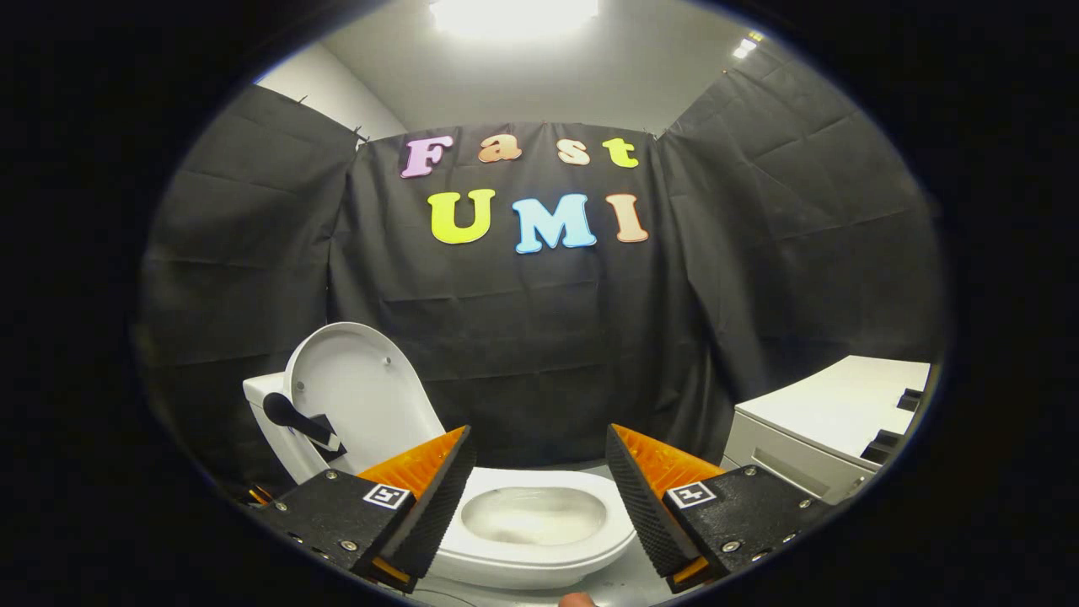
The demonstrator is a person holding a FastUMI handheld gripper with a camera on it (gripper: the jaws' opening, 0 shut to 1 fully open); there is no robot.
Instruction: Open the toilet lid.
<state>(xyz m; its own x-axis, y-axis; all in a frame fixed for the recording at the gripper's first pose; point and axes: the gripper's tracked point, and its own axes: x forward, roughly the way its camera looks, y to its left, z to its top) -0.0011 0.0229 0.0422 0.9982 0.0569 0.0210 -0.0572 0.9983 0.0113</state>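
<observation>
Seen from the gripper view, the gripper [536, 459] has its jaws spread wide apart, holding nothing; each black ribbed finger [434, 506] has an orange back. Beyond and to the left of the jaws, the white toilet lid [358, 396] stands raised, leaning back against the cistern, its smooth underside facing out. A dark lever-like handle [299, 421] sits in front of its lower left. Between the jaws and just past them lies the open white toilet bowl [535, 518]. A white cabinet [830, 417] stands off to the right. Black cloth walls the booth, under a bright ceiling light [514, 13].
</observation>
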